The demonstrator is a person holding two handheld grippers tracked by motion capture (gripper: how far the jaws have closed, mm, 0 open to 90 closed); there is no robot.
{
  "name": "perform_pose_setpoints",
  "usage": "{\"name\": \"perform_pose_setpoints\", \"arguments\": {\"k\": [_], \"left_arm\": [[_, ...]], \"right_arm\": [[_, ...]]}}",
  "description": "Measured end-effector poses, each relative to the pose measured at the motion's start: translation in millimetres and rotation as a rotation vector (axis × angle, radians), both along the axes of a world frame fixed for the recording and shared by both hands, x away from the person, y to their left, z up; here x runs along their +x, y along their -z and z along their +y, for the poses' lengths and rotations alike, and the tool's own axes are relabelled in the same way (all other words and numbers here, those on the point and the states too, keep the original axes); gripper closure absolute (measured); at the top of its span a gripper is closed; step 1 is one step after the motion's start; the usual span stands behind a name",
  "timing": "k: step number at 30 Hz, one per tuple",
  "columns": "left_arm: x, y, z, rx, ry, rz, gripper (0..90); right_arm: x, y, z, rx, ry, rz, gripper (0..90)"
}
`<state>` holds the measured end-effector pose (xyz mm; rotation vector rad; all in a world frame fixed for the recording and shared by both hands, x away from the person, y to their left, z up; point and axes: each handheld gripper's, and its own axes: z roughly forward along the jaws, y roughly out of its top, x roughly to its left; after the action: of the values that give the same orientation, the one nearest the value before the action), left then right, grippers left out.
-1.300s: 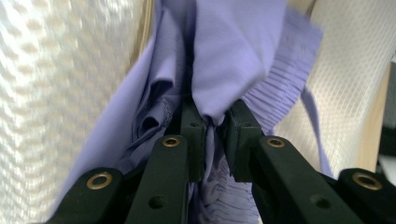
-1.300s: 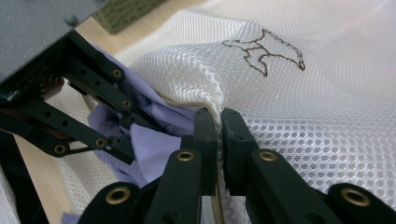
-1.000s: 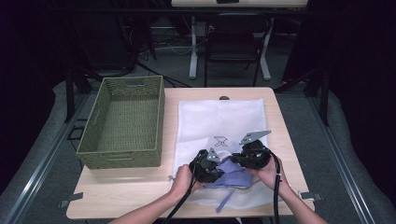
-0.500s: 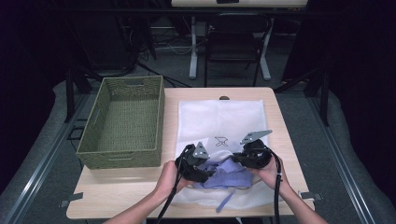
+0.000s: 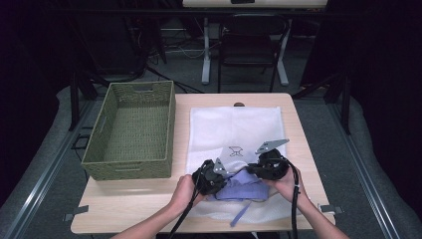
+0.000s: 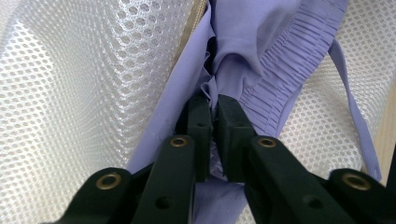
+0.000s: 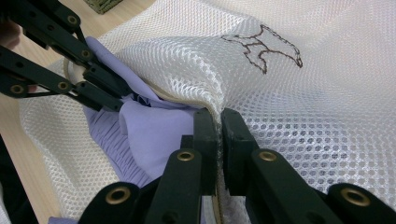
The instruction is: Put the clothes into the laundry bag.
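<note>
A white mesh laundry bag lies flat on the wooden table, its opening toward the near edge. A lilac garment with a gathered waistband and a loose strap sits at that opening. My left gripper is shut on a fold of the lilac garment, right beside the bag's mesh. My right gripper is shut on the bag's rim and holds it raised over the garment. The left gripper shows there too, reaching under the lifted rim.
A green woven basket stands empty on the table's left half. A dark embroidered mark sits on the bag's upper layer. Beyond the far edge are a chair and table legs on a dark floor.
The left gripper drew back to the left with the garment half a second ago and has since moved right again toward the bag's opening. The right gripper has stayed put on the rim.
</note>
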<state>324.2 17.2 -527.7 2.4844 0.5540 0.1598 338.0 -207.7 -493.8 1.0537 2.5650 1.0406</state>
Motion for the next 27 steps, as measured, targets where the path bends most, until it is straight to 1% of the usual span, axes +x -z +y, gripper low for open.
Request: {"name": "perform_pose_setpoints", "arguments": {"k": [5,8,9,10,12,14,15,16,18,19,20,22,23,24,25,26,27], "left_arm": [[1.7,6.3,-8.5,-0.012,-0.006,-0.004,87.8],[4.3,6.2,-14.9,-0.034,-0.026,-0.032,87.9],[7.0,6.7,-17.1,-0.052,-0.038,-0.039,87.9],[9.8,8.7,-18.8,-0.072,-0.054,-0.036,87.9],[12.6,14.6,-21.3,-0.068,-0.058,-0.025,87.6],[12.3,16.4,-21.1,-0.068,-0.054,-0.024,86.3],[11.7,14.6,-19.6,-0.064,-0.044,-0.024,84.5],[10.3,11.1,-17.2,-0.070,-0.037,-0.021,81.1],[7.7,5.4,-13.4,-0.077,-0.017,-0.007,76.6],[6.7,3.3,-11.4,-0.091,-0.006,0.007,75.0],[4.7,0.2,-8.6,-0.110,0.016,0.031,73.8],[0.5,-4.4,-6.5,-0.085,0.026,0.013,70.9],[-1.1,-7.5,-4.7,-0.089,0.034,0.011,69.3],[-2.1,-9.3,-3.6,-0.092,0.032,0.012,68.0],[-3.2,-12.2,-2.0,-0.086,0.028,-0.001,66.4],[-4.2,-16.2,0.5,-0.079,0.018,-0.023,63.4],[-4.4,-18.6,2.7,-0.076,0.010,-0.029,61.0]], "right_arm": [[-0.7,-1.0,0.3,0.000,-0.003,-0.004,86.2],[-1.1,-3.2,0.9,0.011,-0.003,-0.007,86.3],[-1.6,-4.7,1.1,0.016,-0.005,-0.014,86.2],[-2.5,-6.8,1.4,0.023,-0.006,-0.018,86.3],[-3.7,-8.6,1.9,0.032,-0.007,-0.019,86.2],[-3.2,-6.5,2.2,0.024,-0.013,-0.014,86.2],[-3.2,-4.5,2.2,0.019,-0.010,-0.009,86.2],[-2.8,-2.5,1.7,0.011,-0.009,-0.003,86.2],[-1.9,-1.6,-0.2,0.014,-0.004,-0.001,86.2],[-1.9,-1.9,-0.8,0.014,-0.003,-0.003,86.2],[-1.8,-2.1,-1.2,0.012,-0.004,-0.005,86.2],[-1.3,-1.6,-1.9,0.015,-0.002,0.001,86.2],[-1.1,-1.5,-2.1,0.016,-0.003,0.002,86.2],[-0.7,-1.3,-2.6,0.021,-0.003,0.007,86.2],[-0.6,-1.2,-3.0,0.023,-0.003,0.009,86.2],[-0.2,-1.0,-3.6,0.022,-0.004,0.007,86.2],[-0.2,-1.1,-4.2,0.023,-0.003,0.008,86.2]]}}
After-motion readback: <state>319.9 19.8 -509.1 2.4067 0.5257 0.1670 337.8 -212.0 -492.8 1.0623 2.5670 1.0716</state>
